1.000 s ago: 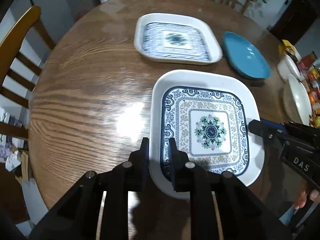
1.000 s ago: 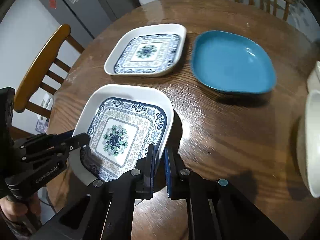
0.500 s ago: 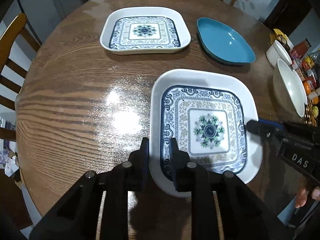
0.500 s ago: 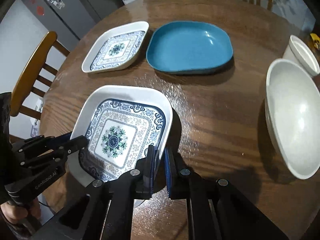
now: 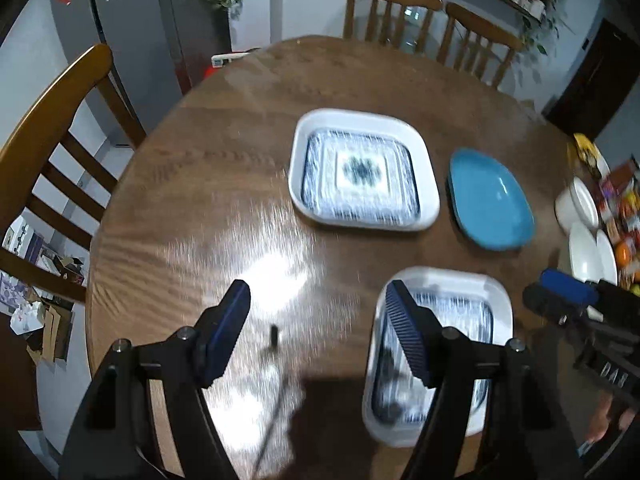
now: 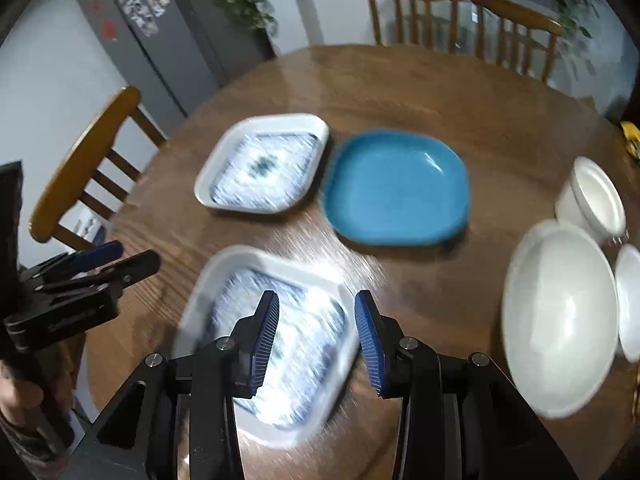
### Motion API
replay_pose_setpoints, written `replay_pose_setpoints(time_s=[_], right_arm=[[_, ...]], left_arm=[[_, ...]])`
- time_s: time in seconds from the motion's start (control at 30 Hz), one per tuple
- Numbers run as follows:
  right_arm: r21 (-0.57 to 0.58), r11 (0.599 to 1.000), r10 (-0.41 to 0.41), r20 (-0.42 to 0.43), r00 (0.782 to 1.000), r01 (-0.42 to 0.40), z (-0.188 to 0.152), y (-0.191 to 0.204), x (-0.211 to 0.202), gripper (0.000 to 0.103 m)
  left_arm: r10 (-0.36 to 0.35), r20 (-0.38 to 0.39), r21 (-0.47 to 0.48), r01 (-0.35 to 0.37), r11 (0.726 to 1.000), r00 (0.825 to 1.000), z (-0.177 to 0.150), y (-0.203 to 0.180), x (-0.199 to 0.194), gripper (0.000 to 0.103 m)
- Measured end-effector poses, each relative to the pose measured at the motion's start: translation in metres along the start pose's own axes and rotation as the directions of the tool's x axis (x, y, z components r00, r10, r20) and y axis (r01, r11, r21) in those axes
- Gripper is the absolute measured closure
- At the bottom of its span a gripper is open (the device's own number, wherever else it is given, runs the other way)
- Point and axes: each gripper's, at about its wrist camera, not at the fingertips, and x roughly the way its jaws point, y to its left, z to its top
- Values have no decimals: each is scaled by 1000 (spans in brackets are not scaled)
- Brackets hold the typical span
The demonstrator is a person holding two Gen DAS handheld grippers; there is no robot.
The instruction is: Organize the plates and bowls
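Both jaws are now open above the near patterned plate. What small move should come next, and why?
Probably take the near patterned plate again and set it on the far patterned plate. Both the left gripper and the right gripper have just been opening and hold nothing. The two plates match and lie apart on the table, beside the blue plate, so stacking them seems the natural step.

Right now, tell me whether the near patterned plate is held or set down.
Set down. The near patterned plate lies flat on the table; both the left gripper and right gripper have just opened, pads clear of its rim.
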Motion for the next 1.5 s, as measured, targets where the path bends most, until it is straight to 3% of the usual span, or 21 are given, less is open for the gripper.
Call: replay_pose_setpoints(time_s=[0.17,0.27,0.43,0.6,0.7,0.83,0.9,1.1,1.3,1.5], right_arm=[[24,998,57,-5,998,-56,42,9,25,63],[40,996,79,-16,997,-79,63,7,45,63],[72,996,64,-69,996,-59,93,2,87,63],[64,998,-21,-111,994,28,109,-2,114,63],[58,997,-41,-137,990,50,115,-3,125,63],[55,997,-45,-155,987,54,116,-2,132,64],[49,998,-36,-165,986,44,114,0,134,71],[56,996,-63,-171,983,74,115,-5,140,93],[37,996,-80,-149,986,86,115,2,134,93],[28,997,-69,-89,994,72,112,8,101,93]], left_arm=[[14,-10,-23,-14,1000,1000,33,-1,23,34],[-18,-31,-65,16,998,999,48,5,37,34],[21,-54,-77,-25,997,998,66,10,61,35],[20,-87,-80,-27,996,996,75,18,77,37],[6,-105,-71,-13,997,994,75,18,83,43],[-5,-132,-65,-4,998,991,71,15,90,67],[-16,-144,-58,8,998,989,68,12,93,74],[9,-137,-41,-14,999,991,65,16,92,83],[17,-106,-58,-23,998,994,58,24,82,89],[30,-40,-13,-31,999,999,54,21,47,89]])
